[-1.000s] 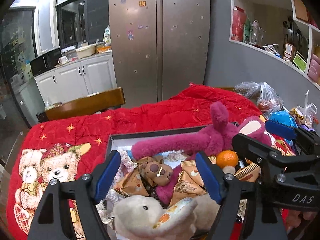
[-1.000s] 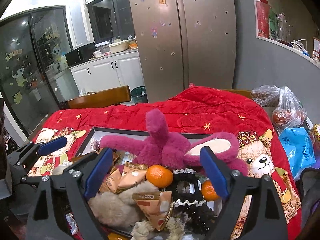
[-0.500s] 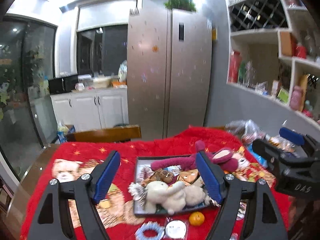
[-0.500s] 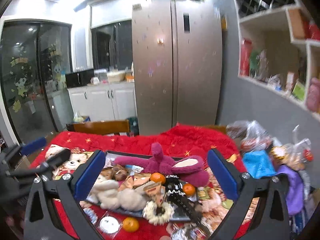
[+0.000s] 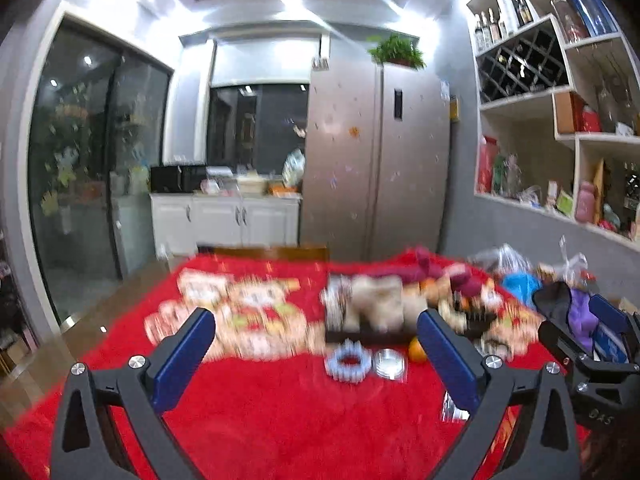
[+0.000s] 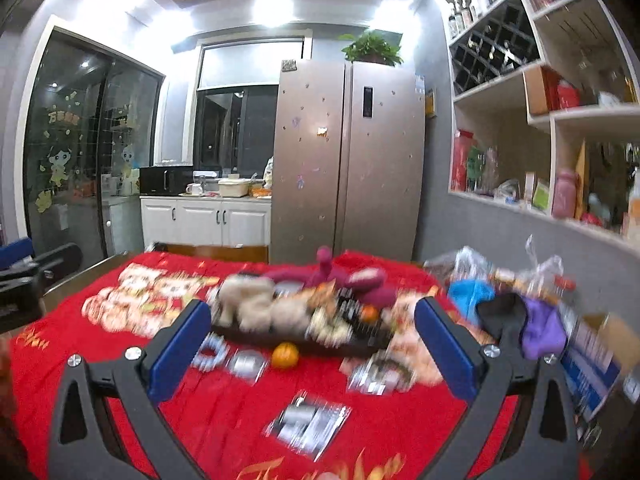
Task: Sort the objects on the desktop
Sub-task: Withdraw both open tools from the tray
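Observation:
A dark tray [image 5: 368, 336] [image 6: 296, 340] piled with toys and snacks sits on the red cloth, blurred in both views. In it lie a pink plush [image 5: 428, 268] [image 6: 332, 276] and a white plush [image 5: 376, 300] [image 6: 248, 300]. In front of the tray lie an orange [image 5: 416, 350] [image 6: 285, 355], a blue scrunchie [image 5: 348, 364] [image 6: 208, 354] and a round clear packet [image 5: 388, 364] [image 6: 246, 364]. My left gripper [image 5: 314, 316] hangs well back from the tray, its jaws opening with nothing between them. My right gripper [image 6: 312, 306] is open and empty, also back from the tray.
A shiny packet [image 6: 308, 426] lies on the red cloth [image 6: 224, 400] near me. Plastic bags [image 6: 532, 272], a blue bag [image 6: 468, 292] and purple fabric [image 6: 544, 332] crowd the right side. A wooden chair [image 6: 216, 251], a fridge [image 6: 348, 160] and wall shelves [image 6: 540, 120] stand beyond.
Both grippers have pulled far back from the tray, which now looks small and distant. The left jaws stand wider than before. Loose items in front of the tray have come into view.

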Demonstrator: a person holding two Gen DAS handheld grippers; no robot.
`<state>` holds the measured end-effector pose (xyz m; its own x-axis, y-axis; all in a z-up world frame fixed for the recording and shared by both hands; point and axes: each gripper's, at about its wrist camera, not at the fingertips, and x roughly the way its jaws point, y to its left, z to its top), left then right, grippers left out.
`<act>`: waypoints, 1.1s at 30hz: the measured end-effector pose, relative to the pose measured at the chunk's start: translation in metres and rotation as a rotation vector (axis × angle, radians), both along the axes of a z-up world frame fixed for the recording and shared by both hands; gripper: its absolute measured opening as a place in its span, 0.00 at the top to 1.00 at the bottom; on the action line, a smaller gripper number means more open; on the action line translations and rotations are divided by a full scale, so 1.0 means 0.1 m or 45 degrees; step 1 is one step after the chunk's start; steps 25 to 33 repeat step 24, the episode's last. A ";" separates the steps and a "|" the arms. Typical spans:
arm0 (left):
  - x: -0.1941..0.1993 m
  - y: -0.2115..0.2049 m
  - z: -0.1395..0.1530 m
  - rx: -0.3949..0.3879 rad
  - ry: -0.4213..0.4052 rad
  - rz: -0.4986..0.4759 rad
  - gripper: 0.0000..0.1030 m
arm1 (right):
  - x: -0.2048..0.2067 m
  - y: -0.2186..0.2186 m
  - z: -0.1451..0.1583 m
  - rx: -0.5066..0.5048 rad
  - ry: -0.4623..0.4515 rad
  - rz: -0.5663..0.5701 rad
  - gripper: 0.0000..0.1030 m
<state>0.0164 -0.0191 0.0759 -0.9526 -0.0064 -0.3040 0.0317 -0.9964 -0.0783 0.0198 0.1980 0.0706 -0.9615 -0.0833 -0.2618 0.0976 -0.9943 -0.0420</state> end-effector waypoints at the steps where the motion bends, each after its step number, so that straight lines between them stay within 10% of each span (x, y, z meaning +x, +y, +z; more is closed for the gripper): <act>1: -0.01 0.02 -0.11 0.009 -0.034 -0.020 0.00 | 0.03 -0.01 -0.13 -0.007 -0.010 -0.007 0.00; 9: -0.20 0.03 -0.72 0.037 -0.169 -0.020 0.00 | -0.17 0.00 -0.82 -0.040 -0.157 -0.017 0.00; 13: -0.13 0.10 -0.72 -0.055 -0.144 -0.006 0.00 | -0.30 0.10 -0.86 -0.105 -0.223 -0.028 0.00; 33: -0.14 -0.13 -0.79 0.096 -0.160 0.010 0.00 | -0.28 -0.01 -0.86 -0.027 -0.204 -0.039 0.00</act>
